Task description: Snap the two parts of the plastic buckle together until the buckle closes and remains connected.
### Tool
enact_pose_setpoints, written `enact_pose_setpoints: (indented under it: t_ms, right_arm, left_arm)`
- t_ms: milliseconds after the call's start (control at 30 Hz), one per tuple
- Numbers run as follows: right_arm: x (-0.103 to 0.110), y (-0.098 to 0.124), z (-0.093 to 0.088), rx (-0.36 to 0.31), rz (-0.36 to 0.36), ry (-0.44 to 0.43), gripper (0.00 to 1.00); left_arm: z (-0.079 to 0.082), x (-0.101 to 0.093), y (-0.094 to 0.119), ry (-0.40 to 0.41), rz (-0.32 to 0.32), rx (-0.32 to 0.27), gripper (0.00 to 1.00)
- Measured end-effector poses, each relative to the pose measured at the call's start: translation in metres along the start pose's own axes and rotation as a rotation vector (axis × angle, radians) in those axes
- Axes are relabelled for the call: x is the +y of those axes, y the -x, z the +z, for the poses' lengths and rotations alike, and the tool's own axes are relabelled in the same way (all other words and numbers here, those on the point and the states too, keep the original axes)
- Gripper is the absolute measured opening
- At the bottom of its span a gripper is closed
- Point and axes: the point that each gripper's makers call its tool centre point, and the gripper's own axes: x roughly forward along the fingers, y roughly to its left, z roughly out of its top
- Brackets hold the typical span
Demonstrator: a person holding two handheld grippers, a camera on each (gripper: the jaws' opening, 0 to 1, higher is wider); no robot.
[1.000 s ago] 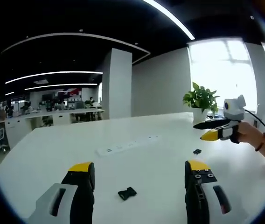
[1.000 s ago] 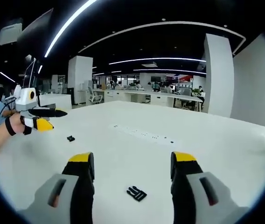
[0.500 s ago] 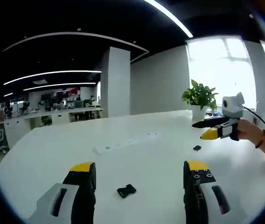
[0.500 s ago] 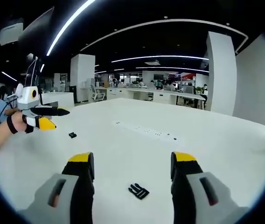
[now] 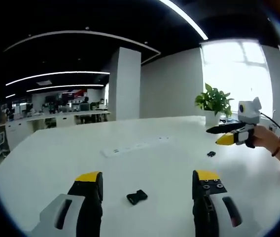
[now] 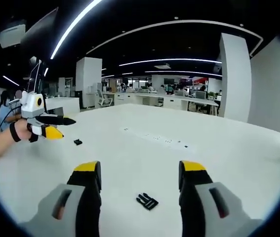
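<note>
Two black buckle halves lie apart on the white table. One half rests just ahead of my left gripper, which is open with nothing between its jaws. This same half shows small and far off as the far half. The pronged half lies between the open, empty jaws of my right gripper. It appears again as a small black piece below the right gripper, which a hand holds above the table. The left gripper hovers at the left.
A white power strip lies across the middle of the table, also seen as the strip. A potted plant stands at the table's far edge by the window. Office desks and a pillar stand behind.
Both views have drifted slightly with the hands. The buckle halves lie where they were, and both grippers stay open above the table.
</note>
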Motion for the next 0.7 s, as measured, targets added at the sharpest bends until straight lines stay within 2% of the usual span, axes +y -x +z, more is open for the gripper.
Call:
enact_pose_setpoints:
  t_ms: [133,267,700]
  right_arm:
    - [-0.002,0.001,-0.001,0.003,-0.007,0.0,0.58]
    - [-0.002,0.0,-0.004,0.006,-0.005,-0.006,0.59]
    - [-0.001,-0.002,-0.014,0.045,0.008,-0.001,0.59]
  left_arm:
    - [0.0,-0.001,0.001,0.012,-0.009,-0.001,0.74]
    - [0.001,-0.001,0.0,0.03,-0.011,-0.013,0.74]
    - [-0.008,0.005,0.001,0.015,0.006,0.019,0.73]
